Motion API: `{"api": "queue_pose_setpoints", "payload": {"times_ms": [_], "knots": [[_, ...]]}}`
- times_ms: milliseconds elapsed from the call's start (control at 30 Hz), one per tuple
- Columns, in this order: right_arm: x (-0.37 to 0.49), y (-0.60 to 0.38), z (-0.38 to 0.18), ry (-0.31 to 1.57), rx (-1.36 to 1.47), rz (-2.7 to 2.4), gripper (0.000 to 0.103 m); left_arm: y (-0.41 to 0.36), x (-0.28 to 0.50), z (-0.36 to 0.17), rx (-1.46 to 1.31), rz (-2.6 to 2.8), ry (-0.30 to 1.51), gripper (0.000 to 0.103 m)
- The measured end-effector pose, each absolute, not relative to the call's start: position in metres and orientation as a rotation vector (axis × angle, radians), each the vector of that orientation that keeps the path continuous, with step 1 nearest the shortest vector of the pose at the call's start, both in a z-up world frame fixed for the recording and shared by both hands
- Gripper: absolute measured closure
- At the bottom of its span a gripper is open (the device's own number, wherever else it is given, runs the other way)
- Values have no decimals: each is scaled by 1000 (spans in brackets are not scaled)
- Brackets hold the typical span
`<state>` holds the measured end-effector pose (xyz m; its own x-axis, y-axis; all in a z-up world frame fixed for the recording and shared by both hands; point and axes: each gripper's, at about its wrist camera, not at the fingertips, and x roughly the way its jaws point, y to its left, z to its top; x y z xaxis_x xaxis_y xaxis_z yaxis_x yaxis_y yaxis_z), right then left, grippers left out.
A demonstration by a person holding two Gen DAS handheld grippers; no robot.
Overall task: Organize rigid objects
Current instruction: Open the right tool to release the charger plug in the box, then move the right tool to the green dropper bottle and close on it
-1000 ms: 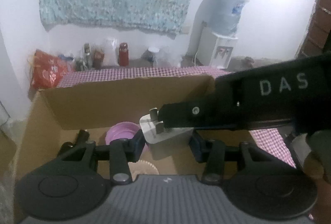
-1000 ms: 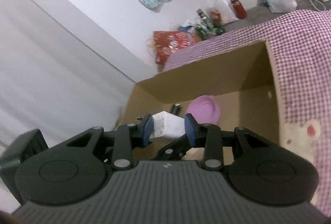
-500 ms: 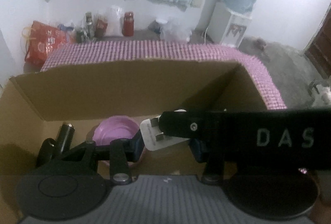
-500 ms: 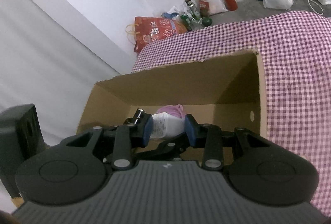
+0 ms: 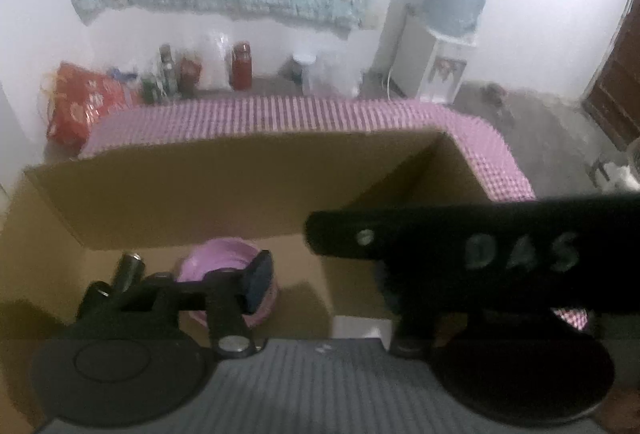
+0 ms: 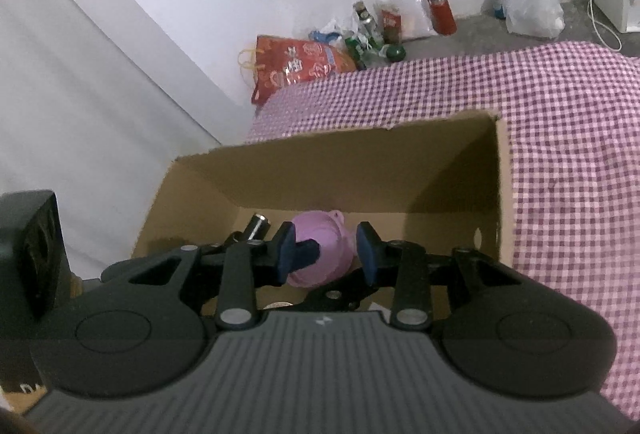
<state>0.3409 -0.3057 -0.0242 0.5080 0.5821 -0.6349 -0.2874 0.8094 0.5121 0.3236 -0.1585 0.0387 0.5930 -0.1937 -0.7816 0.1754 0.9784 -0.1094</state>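
Observation:
An open cardboard box (image 5: 200, 193) (image 6: 360, 161) stands on a purple checked cloth. Inside lie a pink bowl (image 5: 224, 266) (image 6: 324, 246), a dark cylindrical object (image 5: 128, 270) (image 6: 256, 224) and a white plug adapter (image 5: 360, 326) on the box floor, low in the left wrist view. My left gripper (image 5: 328, 286) is open above the box; its right finger is hidden behind the right gripper's black body (image 5: 480, 254). My right gripper (image 6: 326, 258) is open and empty over the box.
The checked cloth (image 6: 560, 121) (image 5: 280, 113) spreads behind and right of the box. On the floor by the far wall are a red bag (image 6: 300, 61), bottles (image 6: 372, 29) and a water dispenser (image 5: 440, 45). A white wall (image 6: 80, 73) stands to the left.
Both grippers held the white plug adapter over the box. Now both have opened and the adapter has dropped to the box floor. The right gripper has risen a little.

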Motion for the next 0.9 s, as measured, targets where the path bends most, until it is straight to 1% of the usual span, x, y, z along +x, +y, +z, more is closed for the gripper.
{"api": "queue_pose_setpoints", "payload": {"times_ms": [33, 100, 267, 367, 433, 500, 533, 600, 733, 900], "knots": [[336, -309, -19, 879, 368, 538, 69, -158, 319, 43, -20, -214, 897, 37], [326, -314, -8, 848, 372, 536, 67, -156, 310, 52, -20, -220, 874, 34], [288, -326, 30, 750, 348, 530, 54, -149, 275, 79, -55, -243, 814, 21], [260, -333, 54, 689, 327, 534, 41, -143, 244, 95, -61, -270, 769, 15], [237, -338, 71, 644, 300, 525, 22, -137, 218, 103, -60, -294, 742, 13], [213, -341, 86, 599, 258, 520, 15, -130, 193, 109, -52, -315, 716, 10], [200, -342, 93, 578, 227, 511, 9, -125, 177, 111, -42, -325, 698, 7], [176, -341, 103, 547, 168, 492, 1, -116, 149, 111, -14, -347, 667, 4], [133, -327, 109, 526, 19, 443, 1, -91, 97, 102, 23, -351, 635, 2], [99, -285, 92, 553, -209, 396, 1, -60, 60, 78, 30, -294, 640, 2]]}}
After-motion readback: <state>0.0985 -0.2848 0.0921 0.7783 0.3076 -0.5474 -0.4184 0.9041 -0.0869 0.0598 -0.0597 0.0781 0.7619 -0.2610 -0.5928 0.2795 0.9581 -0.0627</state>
